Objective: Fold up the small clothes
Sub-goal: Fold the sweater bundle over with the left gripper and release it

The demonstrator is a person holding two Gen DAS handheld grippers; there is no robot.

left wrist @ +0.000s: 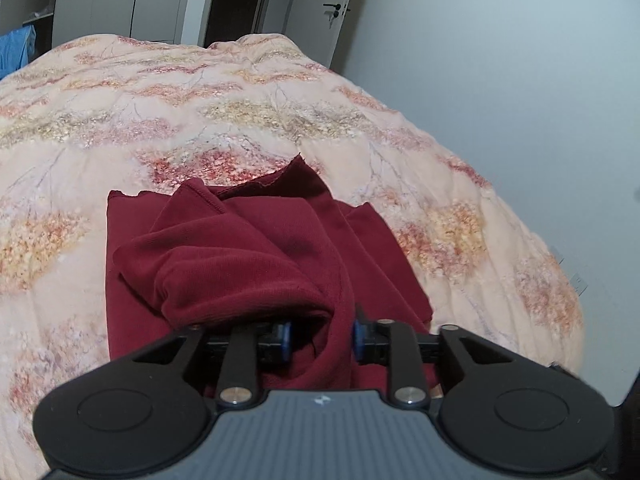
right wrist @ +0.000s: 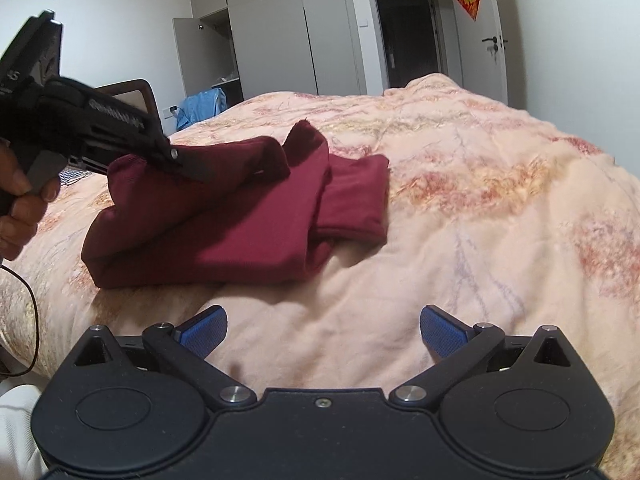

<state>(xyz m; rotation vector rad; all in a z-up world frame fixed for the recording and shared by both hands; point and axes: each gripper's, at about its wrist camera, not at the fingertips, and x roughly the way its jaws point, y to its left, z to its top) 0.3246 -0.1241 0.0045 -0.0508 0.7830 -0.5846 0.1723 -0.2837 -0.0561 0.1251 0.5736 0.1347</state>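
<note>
Left wrist cam sits right on the garment (left wrist: 248, 256), aimed down across the bed (left wrist: 280, 100) at 12. Right cam stands back, garment at 10. Both share bed, door (right wrist: 486, 20).

A dark red garment (left wrist: 240, 248) lies bunched on a flowered quilt (left wrist: 280, 112). The left gripper (left wrist: 322, 338) has a fold of it between its parted blue pads (left wrist: 285, 340).

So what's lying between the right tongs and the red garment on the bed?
Nothing but bare quilt between the right tongs and the red garment, seen in the right wrist view.
</note>
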